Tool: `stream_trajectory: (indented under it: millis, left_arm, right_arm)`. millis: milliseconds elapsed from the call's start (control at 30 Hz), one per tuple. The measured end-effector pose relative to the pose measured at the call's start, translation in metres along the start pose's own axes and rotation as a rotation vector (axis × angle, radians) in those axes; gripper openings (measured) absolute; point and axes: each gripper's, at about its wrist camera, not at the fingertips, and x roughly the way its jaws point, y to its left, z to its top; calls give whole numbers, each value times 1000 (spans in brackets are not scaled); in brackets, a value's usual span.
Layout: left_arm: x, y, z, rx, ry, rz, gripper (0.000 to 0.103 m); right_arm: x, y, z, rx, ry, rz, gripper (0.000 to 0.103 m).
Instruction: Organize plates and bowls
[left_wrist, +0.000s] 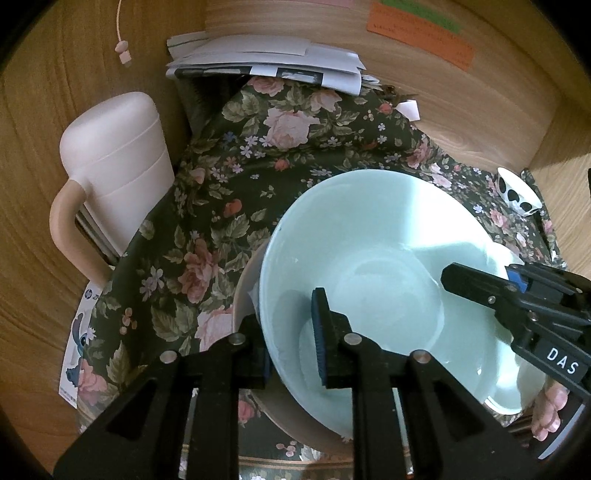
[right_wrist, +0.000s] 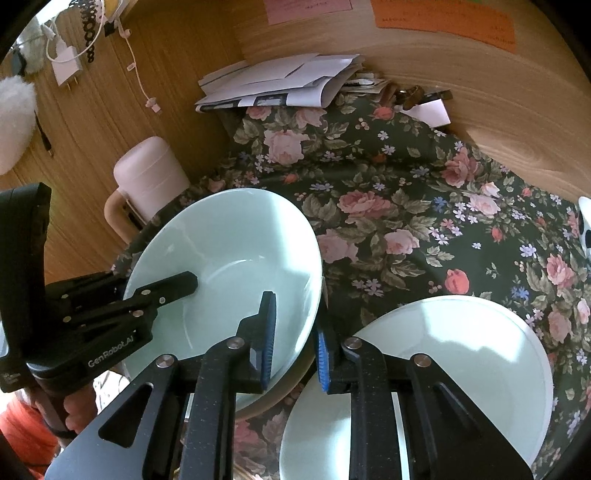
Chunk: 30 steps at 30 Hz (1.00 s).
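A pale green bowl (left_wrist: 369, 258) is held tilted over the floral cloth (left_wrist: 258, 166), and both grippers grip its rim. My left gripper (left_wrist: 288, 310) is shut on the near-left rim, one pad inside the bowl and one outside. My right gripper (left_wrist: 480, 277) pinches the opposite rim; in its own view, the right gripper (right_wrist: 295, 314) clamps the bowl (right_wrist: 229, 251) wall between its blue pads. The left gripper (right_wrist: 147, 273) reaches in from the left there. A cream bowl (left_wrist: 245, 291) sits directly under the green one. A second pale green dish (right_wrist: 443, 350) lies on the cloth to the right.
A pink lidded mug (left_wrist: 118, 166) stands at the left against the wooden wall. A pile of papers (left_wrist: 266, 62) lies at the back. A small white dish with black spots (left_wrist: 517, 195) sits at the right edge. Wooden walls enclose the cloth on three sides.
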Motion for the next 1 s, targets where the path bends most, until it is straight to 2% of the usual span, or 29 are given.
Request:
stream_trajectory:
  millis: [100,167,400,633,733,800,833,900,1000]
  left_arm:
    - [3,0,0,6,6,23,18]
    - [0,0,0,15,-25,32,18]
    - [1,-10,0,79,-43,84,19]
    - [1,-10,5,78,2,78,25]
    - [-2,-8,10,55,24,50,35]
    - [-4,-8,14,39,30,38,45]
    - [-7,-9,15,36,11,57,49]
    - [-17,-12,19,49,-61,116,68]
    - [-26,-18,27,63,-103,132,71]
  right_arm:
    - [-8,0,1,-14,-37,-51,20]
    - [-13,-1,1,-26,-51,-41,20]
    - [-15,-10,1,0,-48,-29,20]
    - [-16,-18,-5,6,-43,-26,21]
    - [-22,-23,-5,3,-55,-36,22]
    - [-28,-27,-5,4,-70,-46,25]
    - [-29,-28,-5,2,-75,-50,28]
    - [-35,-32,-4,-10,-90,-53,32]
    - [-42,-40,-3,-6,-106,-65,34]
